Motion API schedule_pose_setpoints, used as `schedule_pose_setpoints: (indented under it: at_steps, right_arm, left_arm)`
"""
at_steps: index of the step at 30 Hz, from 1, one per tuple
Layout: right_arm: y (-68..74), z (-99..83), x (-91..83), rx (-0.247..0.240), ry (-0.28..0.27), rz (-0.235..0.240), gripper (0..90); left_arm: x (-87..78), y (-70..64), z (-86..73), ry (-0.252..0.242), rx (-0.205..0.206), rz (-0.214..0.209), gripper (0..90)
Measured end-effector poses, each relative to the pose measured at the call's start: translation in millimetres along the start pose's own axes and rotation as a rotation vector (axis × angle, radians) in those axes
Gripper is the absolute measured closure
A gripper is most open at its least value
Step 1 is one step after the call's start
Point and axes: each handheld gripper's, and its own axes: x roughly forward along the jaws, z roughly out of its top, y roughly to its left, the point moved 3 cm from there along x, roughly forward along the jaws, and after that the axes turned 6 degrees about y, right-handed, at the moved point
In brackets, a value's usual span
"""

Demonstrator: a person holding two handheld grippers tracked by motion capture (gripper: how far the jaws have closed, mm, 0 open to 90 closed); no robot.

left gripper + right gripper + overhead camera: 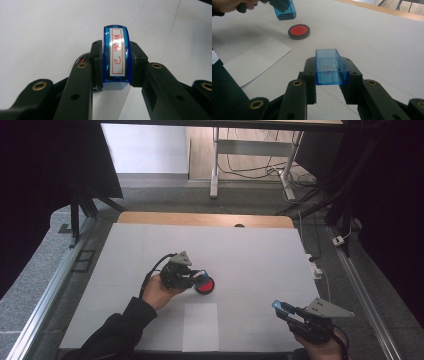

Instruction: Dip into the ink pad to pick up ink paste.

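- We hold the blue stamp (pixel 116 56) in the left gripper (pixel 192 277), whose jaws are closed tight on its two long sides; the right gripper (pixel 286 310) is clamped in the same way on the stamp's clear blue cap (pixel 330 67).
- So the cap is already off the stamp, and we judge that this first part of the work is done.
- The stamp is near the middle of the white table (pixel 260 255), a little to the left, and it hangs just above the near-left edge of the red ink pad (pixel 298 31). In the right gripper view we see a gap between stamp and pad, so it is not yet pressed in the ink.
- The white paper sheet (pixel 200 326) lies at the near edge of the table, between our two hands, and it shows no print. What is left, as we judge: to ink the stamp, to print on the sheet, and perhaps to put the cap back.
- In the left gripper view the label with red characters on the top of the stamp faces the camera, and the long axis runs along the jaws, away from the hand. The printing face seems to point down and to the right, toward the pad.
- The cap is at the near right of the table, well apart from the pad, with its open side up and its long axis along the jaws.
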Motion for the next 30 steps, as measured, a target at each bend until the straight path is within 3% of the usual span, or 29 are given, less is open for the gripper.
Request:
schedule_pose_setpoints:
  at_steps: [15,30]
  right_arm:
    - [0.1,-0.1,0.4,-0.003,0.001,-0.003,68.8]
    - [0.8,0.1,0.3,-0.011,0.006,-0.003,68.8]
  left_arm:
    - [24.0,6.4,1.9,0.039,0.001,0.028,69.4]
    - [36.4,10.1,-3.0,0.068,-0.012,0.045,69.4]
